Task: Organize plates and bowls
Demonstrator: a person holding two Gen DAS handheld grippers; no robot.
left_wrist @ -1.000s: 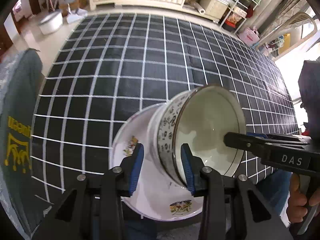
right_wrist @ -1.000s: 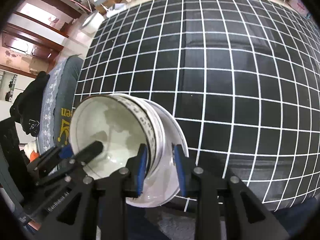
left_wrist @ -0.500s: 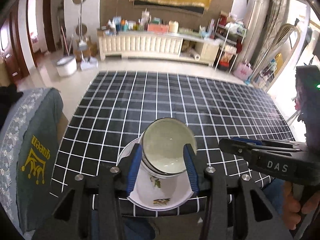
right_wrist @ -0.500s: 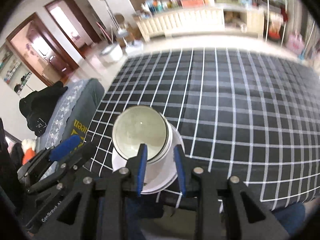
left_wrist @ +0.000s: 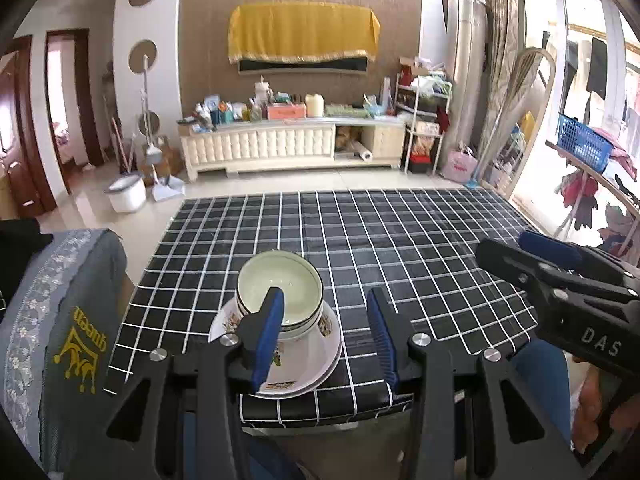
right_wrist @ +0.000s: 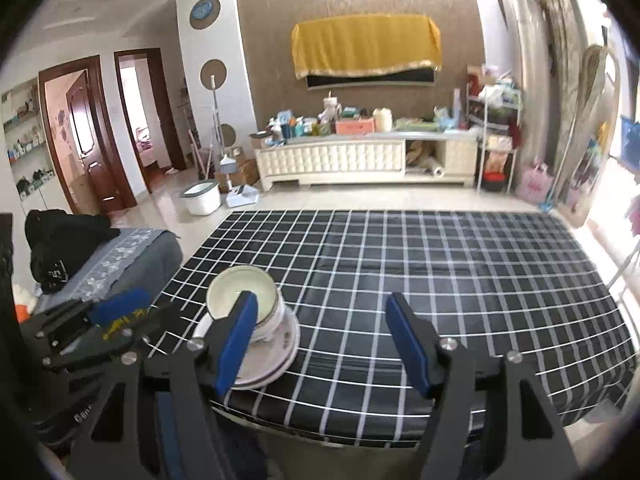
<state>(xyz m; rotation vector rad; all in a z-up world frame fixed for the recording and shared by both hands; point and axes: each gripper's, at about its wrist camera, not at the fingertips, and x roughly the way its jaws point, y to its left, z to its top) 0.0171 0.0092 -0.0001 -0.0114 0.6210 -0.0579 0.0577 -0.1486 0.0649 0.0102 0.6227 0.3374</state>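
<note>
Both hand-held grippers lifted off, left (left_wrist: 324, 336) spread, right (right_wrist: 324, 344) opening, empty, bowl (left_wrist: 280, 292) on plates (left_wrist: 316, 364).

- Setting is identified as a home living room.
- A long cream cabinet (left_wrist: 296, 148), crowded with bottles and boxes, is seen along the far wall.
- A wall-mounted screen is covered by a yellow cloth (left_wrist: 304, 32).
- A mop bucket (left_wrist: 126, 194) and dustpan are noted on the tiled floor.
- Two wooden doors (right_wrist: 88, 132) are seen at left.
- Laundry (left_wrist: 596, 72) is hung by the bright window.
- A checked tablecloth (right_wrist: 440, 280) is spread in the foreground.
</note>
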